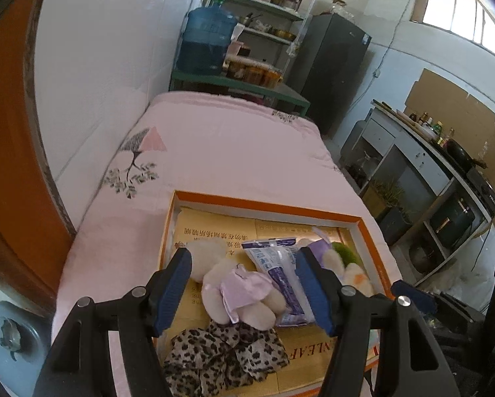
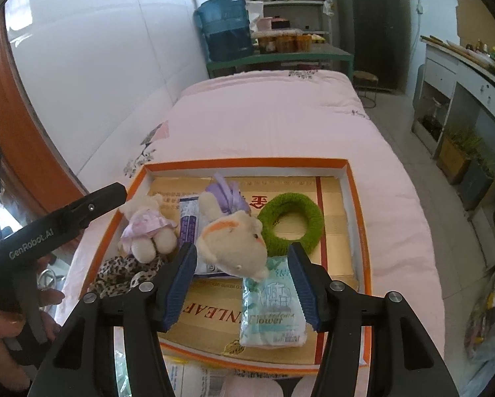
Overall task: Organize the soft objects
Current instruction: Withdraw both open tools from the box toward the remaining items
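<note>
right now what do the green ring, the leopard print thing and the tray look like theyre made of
Green ring: looks like fuzzy yarn or chenille, matte, with a nubbly pile all around.
Leopard print piece: thin woven or satin-like fabric, judging by its crumpled, gathered folds; possibly a scrunchie.
Tray: appears to be cardboard, an orange-edged box lid with a white inner wall and a printed, slightly glossy tan floor.

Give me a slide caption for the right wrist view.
Open right claw above a plush bear in the orange-rimmed tray.

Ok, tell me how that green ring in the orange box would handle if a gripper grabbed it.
The green ring looks fuzzy and knitted, so it probably squashes and flexes rather than staying stiff. It seems light. Lying flat, it is unlikely to roll, and the fuzz should resist slipping.
</note>
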